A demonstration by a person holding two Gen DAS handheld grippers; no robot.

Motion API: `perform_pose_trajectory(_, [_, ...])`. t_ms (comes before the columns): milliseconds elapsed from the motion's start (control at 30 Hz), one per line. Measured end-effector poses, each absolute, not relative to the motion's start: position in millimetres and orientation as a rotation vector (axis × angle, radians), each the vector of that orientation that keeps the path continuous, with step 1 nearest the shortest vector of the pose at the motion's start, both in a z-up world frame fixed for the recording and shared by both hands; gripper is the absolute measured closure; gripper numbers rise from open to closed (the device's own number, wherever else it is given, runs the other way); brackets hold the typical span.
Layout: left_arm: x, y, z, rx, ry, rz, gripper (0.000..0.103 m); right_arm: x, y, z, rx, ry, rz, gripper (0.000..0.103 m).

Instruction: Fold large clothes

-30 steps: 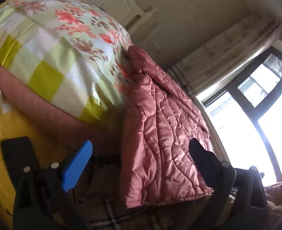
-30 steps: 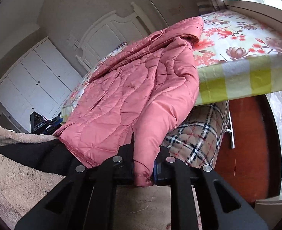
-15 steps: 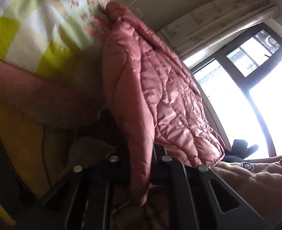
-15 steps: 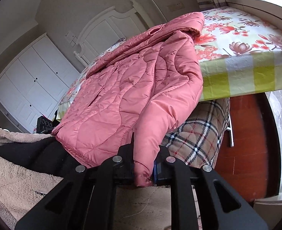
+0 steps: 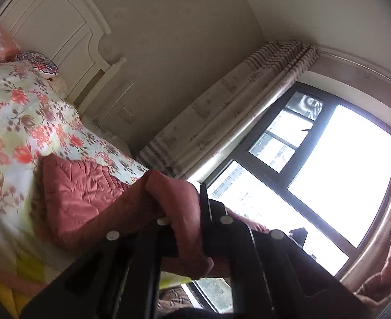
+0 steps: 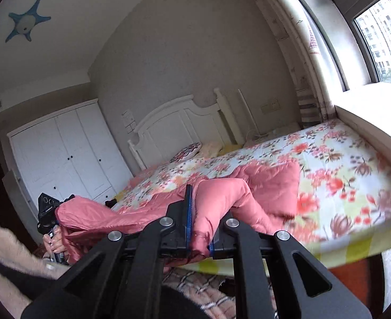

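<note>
Jacket (image 6: 269,186), pink quilted: hem lifted off bed (image 6: 354,175), both tongs, left gripper (image 5: 184,212) and right gripper (image 6: 203,220), clamped on it; next, carrying hem toward collar.

Pink quilted puffer jacket (image 6: 272,188) w/ shiny fabric, spread across floral bedsheet (image 6: 341,164); near edge lifted off bed, both ends bunched, pinched.

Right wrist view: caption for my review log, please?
Right gripper shut on pink quilted jacket, held over floral bed sheet.
</note>
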State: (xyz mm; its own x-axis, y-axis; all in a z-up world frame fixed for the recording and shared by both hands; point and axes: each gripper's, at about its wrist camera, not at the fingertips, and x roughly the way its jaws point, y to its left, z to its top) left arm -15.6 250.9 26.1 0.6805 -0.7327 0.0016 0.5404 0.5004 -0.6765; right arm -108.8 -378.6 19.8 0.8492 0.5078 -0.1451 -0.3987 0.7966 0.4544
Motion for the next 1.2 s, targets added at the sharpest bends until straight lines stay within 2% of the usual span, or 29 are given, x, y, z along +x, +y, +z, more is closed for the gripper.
perform_pose_trajectory(167, [129, 247, 36, -0.763, 0.413, -0.62, 0.093, 40, -372, 64, 0.391, 0.347, 0.364, 0.092])
perform_pose_trajectory(233, [189, 235, 25, -0.77, 0.482, -0.524, 0.091, 110, -367, 55, 0.404, 0.423, 0.313, 0.092])
perform_pose_trajectory(333, [258, 228, -2, -0.73, 0.607, -0.4, 0.082, 197, -366, 17, 0.457, 0.532, 0.2, 0.092])
perform_pose_trajectory(400, [295, 225, -40, -0.742, 0.715, -0.35, 0.061, 244, -371, -20, 0.517, 0.623, 0.107, 0.091])
perform_pose_trajectory(467, [317, 228, -69, -0.771, 0.759, -0.316, 0.048, 277, -374, -60, 0.595, 0.724, 0.088, 0.083])
perform_pose_trajectory(567, [316, 251, -81, -0.876, 0.671, -0.339, 0.022, 292, -380, -91, 0.675, 0.771, 0.14, 0.073])
perform_pose_trajectory(600, [312, 262, -82, -0.903, 0.63, -0.33, 0.018, 291, -384, -91, 0.691, 0.754, 0.174, 0.066])
perform_pose_trajectory(633, [309, 273, -81, -0.924, 0.598, -0.321, 0.018, 287, -387, -87, 0.711, 0.733, 0.218, 0.053])
perform_pose_trajectory(667, [309, 283, -80, -0.933, 0.59, -0.314, 0.018, 283, -392, -84, 0.732, 0.708, 0.261, 0.041])
perform_pose_trajectory(700, [309, 289, -77, -0.927, 0.597, -0.304, 0.018, 275, -398, -77, 0.757, 0.658, 0.294, 0.007])
perform_pose_trajectory(833, [321, 287, -72, -0.767, 0.731, -0.311, 0.018, 246, -421, -45, 0.716, 0.45, 0.271, 0.004])
perform_pose_trajectory(933, [330, 258, -75, -0.589, 0.866, -0.344, 0.019, 255, -418, -41, 0.556, 0.551, 0.203, 0.004])
perform_pose_trajectory(967, [331, 249, -76, -0.535, 0.884, -0.33, 0.019, 263, -412, -44, 0.483, 0.615, 0.197, 0.006])
perform_pose_trajectory(1033, [337, 234, -81, -0.466, 0.914, -0.31, 0.022, 279, -401, -57, 0.348, 0.718, 0.144, 0.018])
perform_pose_trajectory(1067, [340, 228, -82, -0.456, 0.928, -0.315, 0.036, 287, -395, -65, 0.302, 0.77, 0.129, 0.021])
perform_pose_trajectory(1100, [344, 223, -84, -0.457, 0.944, -0.338, 0.063, 293, -393, -74, 0.289, 0.806, 0.144, 0.028])
perform_pose_trajectory(1167, [343, 219, -83, -0.459, 0.945, -0.353, 0.091, 298, -387, -83, 0.283, 0.846, 0.191, 0.042])
perform_pose_trajectory(1200, [338, 220, -78, -0.447, 0.906, -0.35, 0.095, 296, -384, -85, 0.27, 0.841, 0.216, 0.067])
